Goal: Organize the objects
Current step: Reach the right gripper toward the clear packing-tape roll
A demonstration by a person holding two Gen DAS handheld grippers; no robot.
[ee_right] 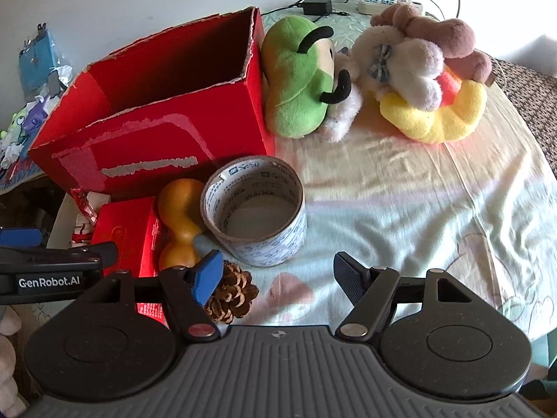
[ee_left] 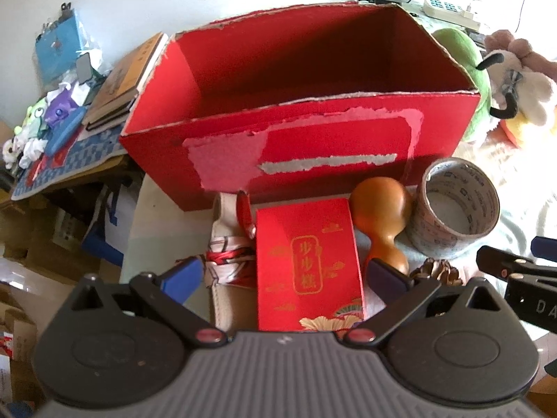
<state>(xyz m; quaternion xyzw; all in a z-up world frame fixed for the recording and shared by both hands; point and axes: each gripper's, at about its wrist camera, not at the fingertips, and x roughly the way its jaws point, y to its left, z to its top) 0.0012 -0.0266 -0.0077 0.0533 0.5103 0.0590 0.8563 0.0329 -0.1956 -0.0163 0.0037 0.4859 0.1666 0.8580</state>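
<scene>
box [ee_left: 303, 111] – nothing visible inside | packet [ee_left: 308, 264], gourd [ee_left: 381, 219], tape [ee_right: 256, 209], pinecone [ee_right: 231, 292] – still outside | left gripper [ee_left: 283, 275], right gripper [ee_right: 278, 278] – both released, holding nothing

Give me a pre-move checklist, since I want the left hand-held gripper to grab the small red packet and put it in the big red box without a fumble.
1. Left hand-held gripper open: ok, its fingers stand wide apart.
2. Small red packet lined up between the fingers: ok, though whether the pads touch it, cannot tell.
3. Neighbours clear of the packet: not ok, the wooden gourd and a folded fan crowd its sides.
4. Big red box open on top: ok; its floor is hidden, cannot tell.
5. Right hand-held gripper out of the way: ok, open over bare cloth beside the pine cone.
</scene>
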